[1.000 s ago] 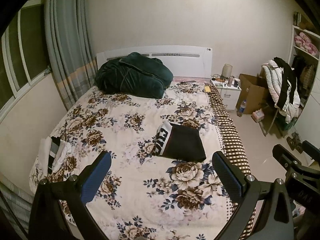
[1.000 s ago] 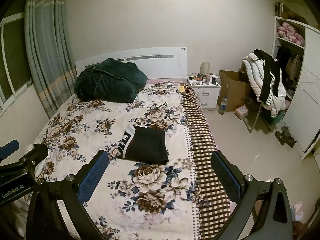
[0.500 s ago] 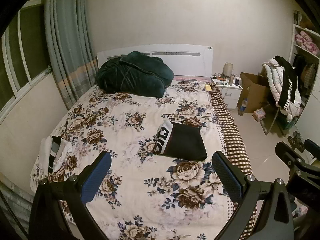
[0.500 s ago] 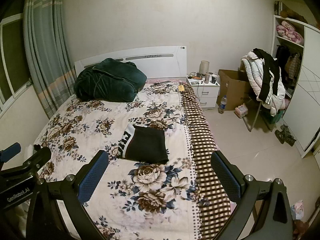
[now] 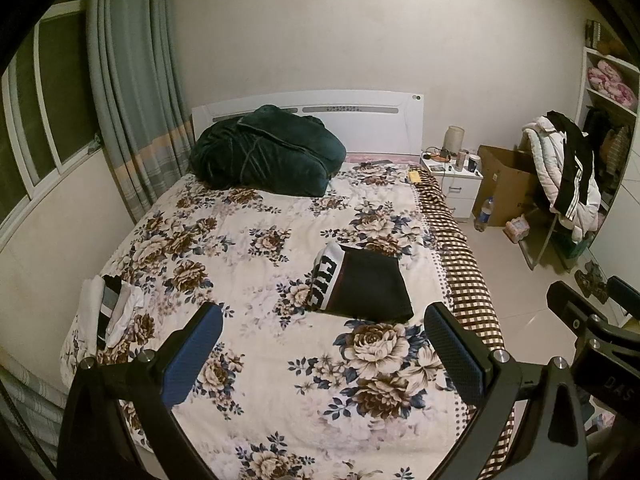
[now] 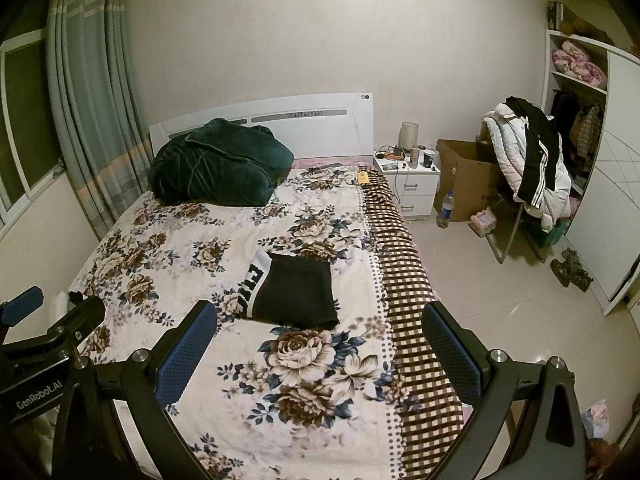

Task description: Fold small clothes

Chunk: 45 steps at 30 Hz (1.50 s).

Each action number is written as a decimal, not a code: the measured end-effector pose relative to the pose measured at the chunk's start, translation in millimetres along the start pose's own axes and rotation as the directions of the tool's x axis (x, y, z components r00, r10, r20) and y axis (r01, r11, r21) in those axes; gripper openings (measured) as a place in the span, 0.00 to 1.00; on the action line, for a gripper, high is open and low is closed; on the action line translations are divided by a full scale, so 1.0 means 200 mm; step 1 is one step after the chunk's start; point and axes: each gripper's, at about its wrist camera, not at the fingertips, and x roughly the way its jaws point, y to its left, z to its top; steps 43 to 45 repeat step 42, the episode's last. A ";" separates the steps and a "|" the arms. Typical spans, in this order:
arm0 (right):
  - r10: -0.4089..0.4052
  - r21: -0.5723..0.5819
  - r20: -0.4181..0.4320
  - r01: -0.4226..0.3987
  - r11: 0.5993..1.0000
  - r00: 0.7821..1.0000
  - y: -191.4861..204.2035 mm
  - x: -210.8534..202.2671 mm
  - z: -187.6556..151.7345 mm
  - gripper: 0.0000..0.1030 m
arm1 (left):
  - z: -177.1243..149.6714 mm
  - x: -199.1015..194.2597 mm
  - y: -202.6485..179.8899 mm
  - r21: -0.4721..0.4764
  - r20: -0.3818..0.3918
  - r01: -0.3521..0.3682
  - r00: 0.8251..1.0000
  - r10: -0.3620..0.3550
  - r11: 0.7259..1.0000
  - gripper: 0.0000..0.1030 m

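Two grippers are in your hands, both raised above the foot of the bed (image 5: 256, 264), and neither touches any cloth. Your left gripper (image 5: 320, 354) has its fingers spread wide, empty, the dimpled blue pads (image 5: 192, 356) facing inward across the gap. Your right gripper (image 6: 318, 350) is likewise spread wide and empty, with the same textured pads (image 6: 186, 354) on black angular arms.

The garment (image 5: 362, 286) lies flat on the quilt (image 6: 304, 364), right of the bed's middle and near the checked edge (image 6: 412, 332). It is already a neat folded rectangle of dark knit, with a white band bearing bold dark letters along its left side. It sits beyond both grippers, well apart from them.

At the bed's left edge you have a small pile (image 5: 106, 312) of soft white and striped cloth, loosely bunched. A dark green plush bundle (image 5: 268, 152), rounded and rumpled, rests against the white headboard (image 5: 360, 116). The quilt is pale with large brown and blue flowers, slightly creased.
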 end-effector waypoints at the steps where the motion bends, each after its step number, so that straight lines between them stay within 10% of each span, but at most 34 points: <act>1: 0.000 0.000 0.000 0.000 1.000 1.000 0.00 0.00 0.00 1.00 | 0.00 0.00 0.00 0.000 0.001 0.001 1.000 -0.001 1.000 1.00; 45: -0.003 0.008 0.002 0.003 1.000 1.000 -0.01 -0.02 -0.03 1.00 | 0.05 -0.03 0.03 0.006 0.020 0.001 1.000 -0.001 1.000 1.00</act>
